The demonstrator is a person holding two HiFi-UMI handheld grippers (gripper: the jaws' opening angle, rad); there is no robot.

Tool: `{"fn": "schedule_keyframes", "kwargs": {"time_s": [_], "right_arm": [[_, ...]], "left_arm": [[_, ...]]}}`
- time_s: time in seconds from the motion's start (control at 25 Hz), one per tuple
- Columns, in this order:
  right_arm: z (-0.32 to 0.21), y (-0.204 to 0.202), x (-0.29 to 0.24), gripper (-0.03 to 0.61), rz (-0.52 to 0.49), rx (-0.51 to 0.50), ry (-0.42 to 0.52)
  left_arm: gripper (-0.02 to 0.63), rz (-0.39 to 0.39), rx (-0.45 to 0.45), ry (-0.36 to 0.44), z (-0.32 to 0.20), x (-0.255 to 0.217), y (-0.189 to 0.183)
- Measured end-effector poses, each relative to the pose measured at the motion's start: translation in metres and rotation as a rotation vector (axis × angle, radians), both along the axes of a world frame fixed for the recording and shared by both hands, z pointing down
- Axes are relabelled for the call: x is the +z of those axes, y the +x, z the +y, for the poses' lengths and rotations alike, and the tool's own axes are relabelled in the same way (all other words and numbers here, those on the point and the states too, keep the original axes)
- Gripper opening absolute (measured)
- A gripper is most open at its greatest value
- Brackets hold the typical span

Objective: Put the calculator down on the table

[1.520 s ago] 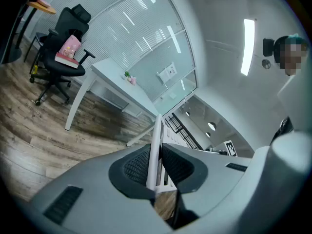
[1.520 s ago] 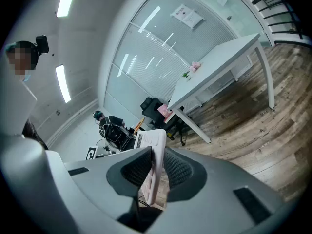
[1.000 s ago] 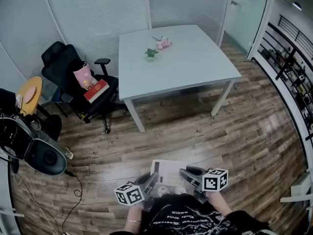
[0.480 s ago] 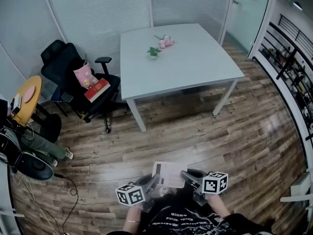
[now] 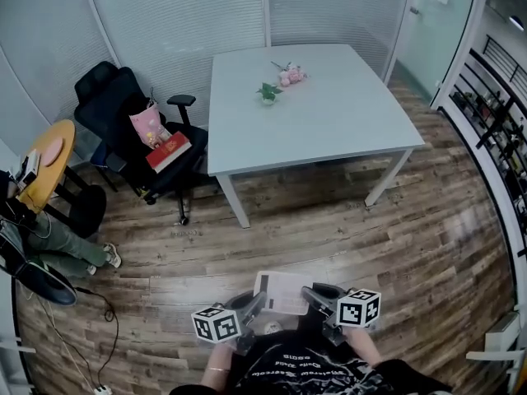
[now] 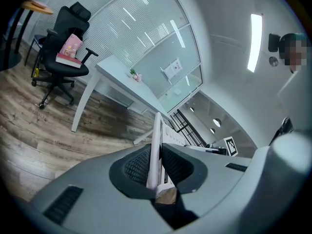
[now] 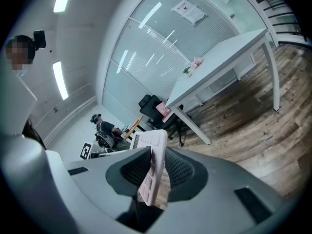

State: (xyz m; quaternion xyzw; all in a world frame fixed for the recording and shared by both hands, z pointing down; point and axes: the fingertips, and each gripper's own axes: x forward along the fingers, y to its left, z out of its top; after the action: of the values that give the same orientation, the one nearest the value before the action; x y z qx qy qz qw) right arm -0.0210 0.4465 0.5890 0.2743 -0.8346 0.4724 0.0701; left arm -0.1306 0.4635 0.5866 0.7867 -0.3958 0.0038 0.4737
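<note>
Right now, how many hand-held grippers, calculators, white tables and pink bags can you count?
Hand-held grippers: 2, the left hand-held gripper and the right hand-held gripper
Calculator: 1, pinched by both
White table: 1
Pink bag: 1, on the black chair
Total: 5

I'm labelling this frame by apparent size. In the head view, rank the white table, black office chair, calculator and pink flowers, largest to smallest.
1. white table
2. black office chair
3. calculator, which looks bigger because it is nearest the camera
4. pink flowers, far off on the table, clearly smallest
</note>
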Motion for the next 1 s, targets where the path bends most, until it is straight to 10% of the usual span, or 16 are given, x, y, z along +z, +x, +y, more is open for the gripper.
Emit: {"fn": "schedule_keyframes", "kwargs": {"time_s": [1.0], "right_arm": [[-0.2, 0.104, -0.004, 0.101, 0.047, -0.182, 0.046]], "left_arm": [[0.077, 0.026, -0.146, -0.042, -0.179, 0.002, 0.11]]}}
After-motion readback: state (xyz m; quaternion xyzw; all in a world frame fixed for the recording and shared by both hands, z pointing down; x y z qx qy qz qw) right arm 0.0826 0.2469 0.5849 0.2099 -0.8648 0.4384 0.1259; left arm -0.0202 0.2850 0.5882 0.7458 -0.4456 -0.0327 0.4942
